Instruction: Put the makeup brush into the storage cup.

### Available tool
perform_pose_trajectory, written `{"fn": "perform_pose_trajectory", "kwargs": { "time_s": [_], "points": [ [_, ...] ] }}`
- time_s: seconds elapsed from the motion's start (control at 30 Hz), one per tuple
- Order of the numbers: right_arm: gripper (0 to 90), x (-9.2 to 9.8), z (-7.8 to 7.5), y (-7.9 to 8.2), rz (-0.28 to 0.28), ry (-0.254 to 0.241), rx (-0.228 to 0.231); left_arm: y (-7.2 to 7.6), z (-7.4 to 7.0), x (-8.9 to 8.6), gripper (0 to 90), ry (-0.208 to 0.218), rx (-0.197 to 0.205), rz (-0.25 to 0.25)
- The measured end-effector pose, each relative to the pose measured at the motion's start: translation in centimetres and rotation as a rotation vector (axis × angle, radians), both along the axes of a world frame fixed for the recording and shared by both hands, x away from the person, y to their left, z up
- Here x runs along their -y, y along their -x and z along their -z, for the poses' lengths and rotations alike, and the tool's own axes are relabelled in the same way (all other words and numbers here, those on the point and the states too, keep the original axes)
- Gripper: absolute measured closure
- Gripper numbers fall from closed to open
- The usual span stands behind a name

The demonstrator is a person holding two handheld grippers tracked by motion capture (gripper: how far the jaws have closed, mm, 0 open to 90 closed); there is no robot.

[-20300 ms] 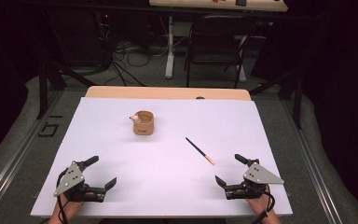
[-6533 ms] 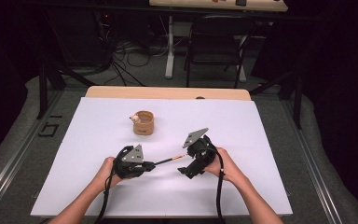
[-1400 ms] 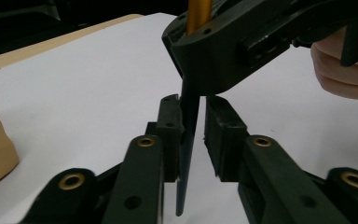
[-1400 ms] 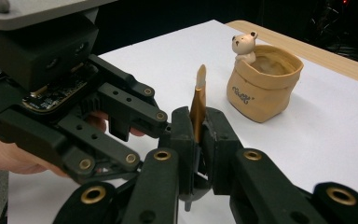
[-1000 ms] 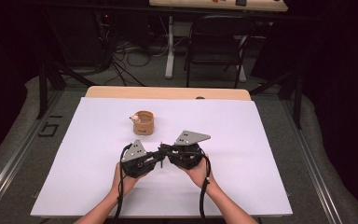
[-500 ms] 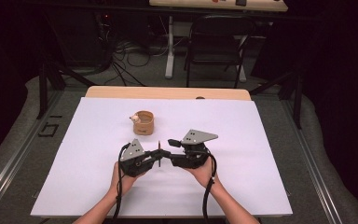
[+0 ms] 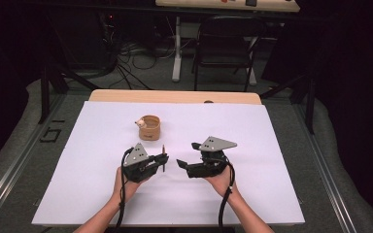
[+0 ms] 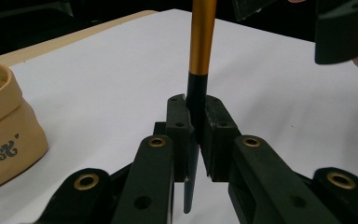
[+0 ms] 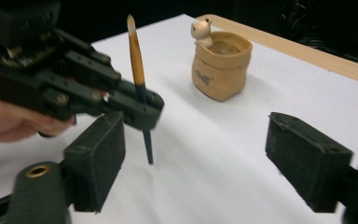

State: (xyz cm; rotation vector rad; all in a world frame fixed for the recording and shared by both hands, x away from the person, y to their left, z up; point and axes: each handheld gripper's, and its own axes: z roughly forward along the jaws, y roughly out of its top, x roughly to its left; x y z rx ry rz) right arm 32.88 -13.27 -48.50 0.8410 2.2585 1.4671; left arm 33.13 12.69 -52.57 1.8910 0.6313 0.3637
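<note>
Gold-and-black brush (image 8: 200, 51) stands upright, tip up, clamped low on its dark handle by the left gripper (image 7: 161, 160) just short of the tan pot (image 7: 149, 128), seemingly poised for potting, while the right gripper (image 7: 188, 156), just opened and empty, hangs alongside.
</note>
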Motion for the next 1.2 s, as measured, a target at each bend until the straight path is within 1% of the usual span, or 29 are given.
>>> {"fn": "perform_pose_trajectory", "kwargs": {
  "time_s": [0.07,0.13,0.2,0.37,0.4,0.43,0.47,0.57,0.63,0.77,0.8,0.93,1.0,1.07,1.2],
  "points": [
    [15.0,0.2,0.2,0.2,0.009,0.025,0.014,0.0,-0.1,-0.1,82.7,0.004,0.001,-0.004],
    [13.7,0.4,0.3,0.3,0.016,0.044,0.019,-0.1,-0.2,-0.3,82.8,0.002,0.005,-0.010],
    [11.5,0.6,0.4,0.4,0.026,0.052,0.021,-0.1,-0.3,-0.4,82.7,0.000,0.012,-0.015],
    [6.5,1.7,0.7,0.7,0.066,0.050,0.029,-0.2,-0.7,-1.0,82.7,-0.005,0.025,-0.027],
    [6.2,2.0,0.8,0.7,0.078,0.045,0.037,-0.2,-0.8,-1.0,82.8,-0.006,0.027,-0.033],
    [5.6,2.4,0.8,0.8,0.090,0.046,0.032,-0.3,-0.8,-1.2,82.7,-0.006,0.030,-0.033],
    [4.6,2.7,0.9,0.8,0.105,0.034,0.040,-0.3,-0.9,-1.3,82.7,-0.004,0.029,-0.038],
    [3.4,3.6,1.4,1.0,0.147,0.036,0.038,-0.5,-0.9,-1.5,82.7,-0.003,0.030,-0.055],
    [2.8,4.1,1.8,1.2,0.156,0.043,0.026,-0.7,-1.0,-1.7,82.7,-0.004,0.032,-0.058],
    [1.8,4.7,2.4,1.7,0.177,0.065,0.023,-1.0,-1.1,-1.9,82.8,0.000,0.032,-0.072],
    [1.5,4.8,2.5,1.8,0.186,0.065,0.031,-1.0,-1.2,-1.9,82.8,-0.004,0.031,-0.069],
    [0.0,5.4,2.9,2.3,0.207,0.095,0.049,-1.3,-1.4,-2.0,82.8,-0.005,0.033,-0.074],
    [0.0,5.7,3.1,2.5,0.213,0.098,0.052,-1.4,-1.6,-2.0,82.8,-0.006,0.034,-0.081],
    [0.0,6.1,3.1,2.5,0.232,0.107,0.061,-1.7,-1.6,-1.9,82.8,-0.010,0.039,-0.085],
    [0.0,6.6,3.4,2.0,0.255,0.095,0.054,-2.1,-1.7,-1.8,82.8,-0.011,0.038,-0.091]
  ]
}}
